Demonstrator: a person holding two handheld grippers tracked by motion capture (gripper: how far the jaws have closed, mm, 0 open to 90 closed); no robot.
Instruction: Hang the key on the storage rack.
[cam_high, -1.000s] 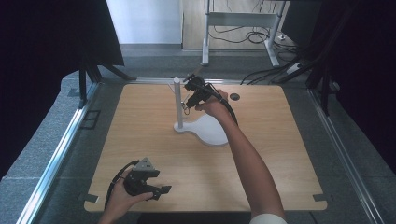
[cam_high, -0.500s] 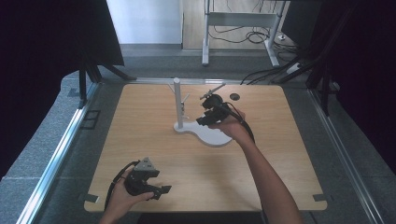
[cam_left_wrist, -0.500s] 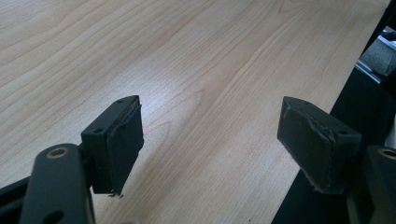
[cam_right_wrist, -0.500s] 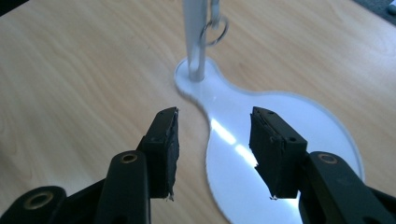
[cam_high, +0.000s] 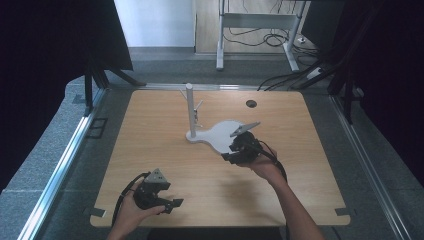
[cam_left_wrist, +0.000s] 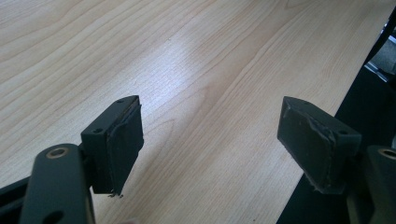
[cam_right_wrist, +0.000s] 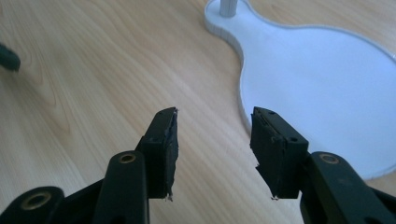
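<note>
A white stand (cam_high: 220, 135) with an upright post (cam_high: 190, 107) and a flat pear-shaped base sits mid-table; its base (cam_right_wrist: 317, 88) appears at the upper right of the right gripper view. My right gripper (cam_high: 231, 156) hovers low at the base's near edge, open, with bare wood between its jaws (cam_right_wrist: 212, 149); they have just been opening. My left gripper (cam_high: 175, 204) rests near the table's front left edge, held by a hand. Its pads (cam_left_wrist: 121, 144) stand wide open over bare wood at the table edge, nothing between them.
The wooden table (cam_high: 150, 125) has a small dark hole (cam_high: 251, 103) at the back right. Metal rails (cam_high: 60, 165) run along both sides, with dark curtains beyond. A desk frame and cables (cam_high: 260, 35) stand behind the table.
My right gripper has moved from beside the post at the back toward me and down, over the stand's base to its near edge. The left gripper has stayed put.
</note>
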